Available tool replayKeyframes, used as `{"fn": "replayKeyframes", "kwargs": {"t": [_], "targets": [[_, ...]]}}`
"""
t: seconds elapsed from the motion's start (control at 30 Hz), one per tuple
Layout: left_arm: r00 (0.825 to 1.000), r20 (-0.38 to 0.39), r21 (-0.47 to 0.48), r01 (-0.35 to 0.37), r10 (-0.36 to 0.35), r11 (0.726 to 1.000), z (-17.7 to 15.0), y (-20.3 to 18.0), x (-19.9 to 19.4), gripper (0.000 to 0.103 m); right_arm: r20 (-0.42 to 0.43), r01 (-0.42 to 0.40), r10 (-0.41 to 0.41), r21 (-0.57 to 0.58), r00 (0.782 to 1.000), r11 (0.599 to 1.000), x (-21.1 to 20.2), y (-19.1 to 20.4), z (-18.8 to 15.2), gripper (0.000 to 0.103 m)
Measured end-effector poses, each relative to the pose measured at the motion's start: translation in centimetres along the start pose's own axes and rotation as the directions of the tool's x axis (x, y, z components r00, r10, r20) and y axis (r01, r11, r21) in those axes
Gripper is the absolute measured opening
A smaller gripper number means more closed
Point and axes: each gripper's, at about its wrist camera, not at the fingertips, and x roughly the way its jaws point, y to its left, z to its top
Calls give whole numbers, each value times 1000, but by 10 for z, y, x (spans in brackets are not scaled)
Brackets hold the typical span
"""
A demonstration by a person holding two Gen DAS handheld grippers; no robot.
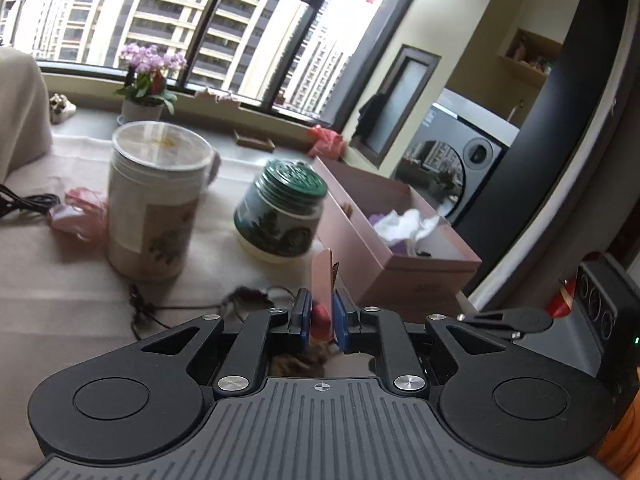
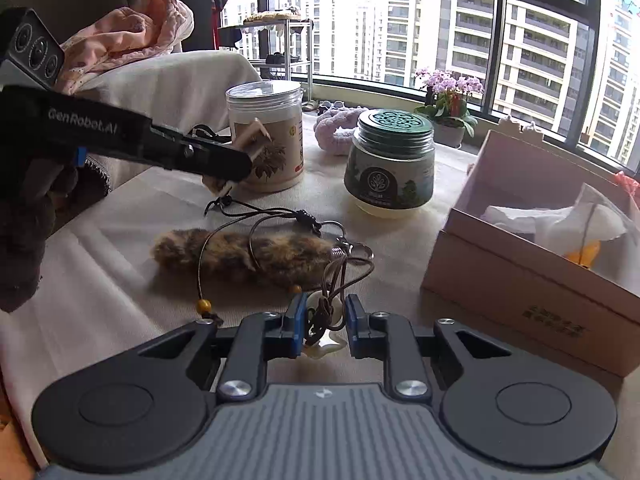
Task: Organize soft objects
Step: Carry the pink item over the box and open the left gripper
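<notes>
My left gripper [image 1: 321,316] is shut on a pink clip [image 1: 322,278] that stands up between its blue pads, with a red bit at the clip's base. The right wrist view shows that gripper [image 2: 240,162] raised over the table with the clip [image 2: 258,133] in it. My right gripper [image 2: 326,316] is low over a knotted brown cord with a white bead [image 2: 314,305]. The knot lies between its pads; the left pad touches the bead, and a thin gap shows at the right pad. A brown furry tail charm [image 2: 248,254] lies just beyond on the cloth.
A pink box [image 2: 532,280] stands open at the right, with white tissue inside. Behind stand a white jar [image 2: 266,136] and a green-lidded jar [image 2: 390,162], with a purple scrunchie [image 2: 340,128] between them. A pink soft item [image 1: 80,216] lies left of the white jar.
</notes>
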Motion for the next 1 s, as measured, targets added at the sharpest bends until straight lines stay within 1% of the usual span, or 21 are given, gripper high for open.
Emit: {"fn": "replayKeyframes", "kwargs": {"t": [0.03, 0.1, 0.2, 0.27, 0.37, 0.43, 0.5, 0.67, 0.77, 0.83, 0.9, 1.0], "targets": [[1000, -21, 22, 8, -8, 1000, -4, -10, 1, 17, 0, 3, -3, 4, 1000, 1000, -9, -4, -3, 20], [998, -52, 56, 26, -23, 998, -10, -29, 3, 17, 15, 36, -36, 6, 999, 999, -30, -13, -9, 20], [992, -101, 56, 79, -73, 995, -10, -53, 6, 17, 38, 95, -96, 8, 995, 995, -65, -27, -18, 20], [987, -129, 73, 111, -101, 991, -6, -73, 10, 17, 57, 132, -133, 13, 989, 991, -88, -38, -19, 20], [984, -140, 135, 131, -112, 982, 4, -103, 13, 17, 123, 195, -197, 28, 973, 980, -122, -53, -16, 20], [985, -130, 184, 135, -112, 974, 11, -126, 15, 17, 173, 214, -220, 55, 960, 975, -141, -63, -11, 20], [986, -117, 219, 139, -115, 966, 22, -142, 18, 17, 221, 227, -239, 78, 946, 971, -155, -74, -5, 20], [992, -87, 286, 109, -88, 952, 52, -170, 35, 17, 310, 247, -272, 118, 911, 962, -167, -98, 12, 20], [995, -79, 288, 85, -64, 954, 70, -177, 49, 17, 350, 256, -288, 137, 891, 957, -169, -116, 25, 20], [996, -73, 281, 75, -57, 957, 84, -179, 62, 17, 358, 239, -286, 169, 889, 956, -167, -133, 34, 20], [996, -64, 275, 71, -55, 959, 97, -180, 76, 17, 351, 220, -281, 204, 893, 954, -164, -150, 43, 20], [996, -64, 256, 73, -58, 964, 114, -178, 104, 17, 320, 184, -262, 254, 910, 949, -153, -176, 53, 20]]}}
